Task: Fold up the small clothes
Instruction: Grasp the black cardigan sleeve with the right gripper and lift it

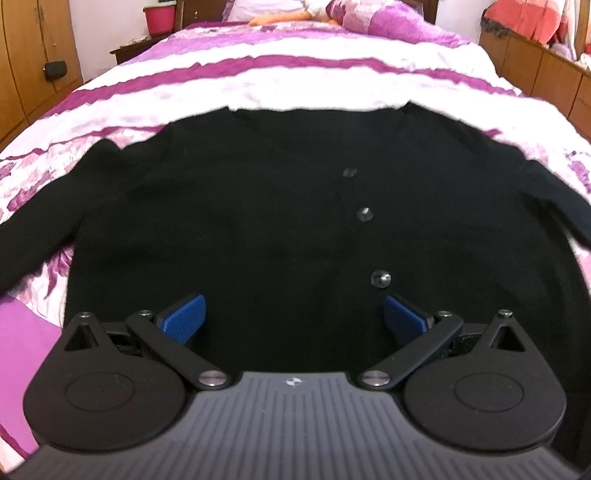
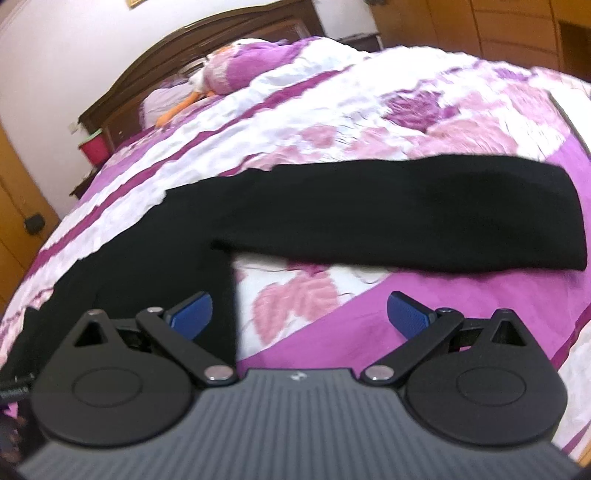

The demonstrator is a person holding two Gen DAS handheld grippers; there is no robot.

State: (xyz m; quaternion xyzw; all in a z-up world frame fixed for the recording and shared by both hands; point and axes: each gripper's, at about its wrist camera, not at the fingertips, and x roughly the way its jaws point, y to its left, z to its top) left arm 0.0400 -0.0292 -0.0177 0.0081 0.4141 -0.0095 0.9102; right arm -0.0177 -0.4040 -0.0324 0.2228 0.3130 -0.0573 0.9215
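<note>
Where the black cardigan [image 1: 258, 229] lies, a purple-and-white floral bedspread [image 1: 295, 74] covers the bed.

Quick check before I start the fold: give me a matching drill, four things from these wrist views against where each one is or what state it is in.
Things:
1. black buttoned cardigan
2. black long sleeve
3. red plastic bucket
4. left gripper

States or places:
A. on the bedside stand near the headboard
B. stretched sideways over the purple floral bedspread
C. open, holding nothing
D. lying flat, front up, buttons showing

Pairs: 1-D, 2-B, 3-A, 4-C
</note>
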